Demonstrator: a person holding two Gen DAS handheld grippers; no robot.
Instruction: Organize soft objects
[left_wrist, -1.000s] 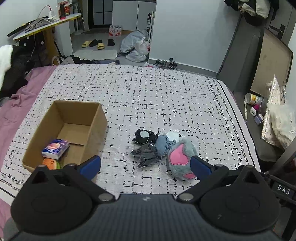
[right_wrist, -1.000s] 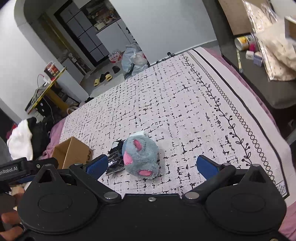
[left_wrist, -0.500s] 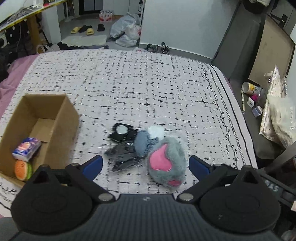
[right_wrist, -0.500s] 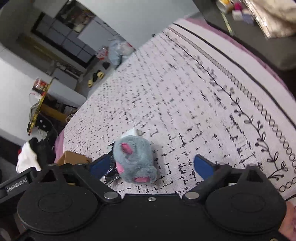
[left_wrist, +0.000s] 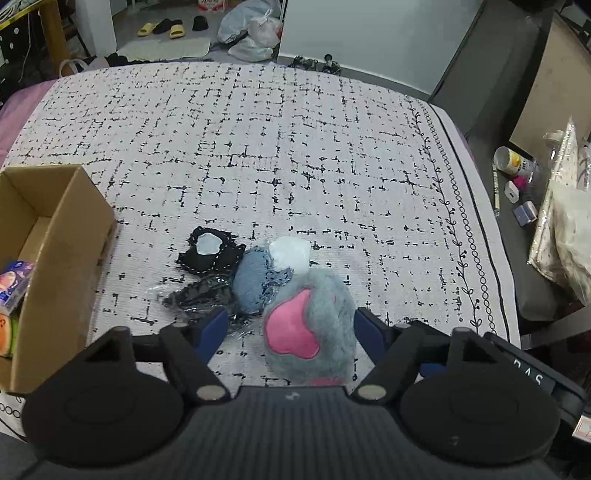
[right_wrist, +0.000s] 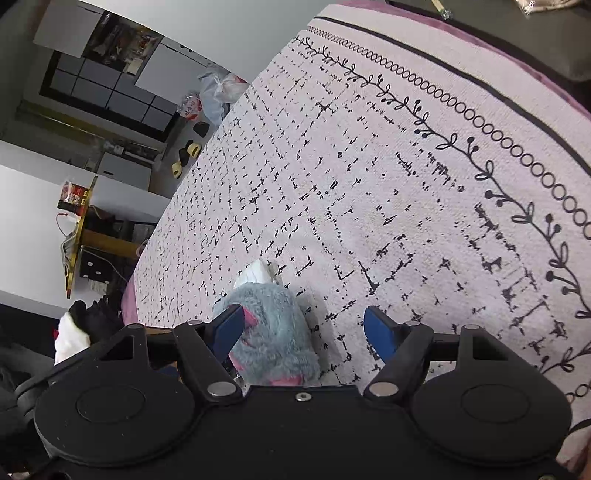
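Observation:
A grey plush toy with pink patches (left_wrist: 314, 325) lies on the patterned bed cover, beside a blue-grey sock (left_wrist: 253, 282), a black sock (left_wrist: 210, 251), a white soft item (left_wrist: 290, 253) and a dark bagged item (left_wrist: 199, 295). My left gripper (left_wrist: 291, 330) is open with the plush between its blue fingertips. My right gripper (right_wrist: 308, 326) is open too, just above the same plush (right_wrist: 273, 332), which sits by its left finger. A cardboard box (left_wrist: 62, 258) at the left holds a tissue pack (left_wrist: 13, 280) and an orange toy.
The bed's right edge drops to a dark bench with a cup (left_wrist: 511, 160) and a plastic bag (left_wrist: 565, 229). Slippers (left_wrist: 162, 27) and bags (left_wrist: 251, 33) lie on the floor past the far edge. A yellow-edged desk (right_wrist: 79, 229) stands off the bed.
Both grippers have come down and forward onto the plush toy. It now sits between the left fingertips. The box has slid toward the left edge of the left view.

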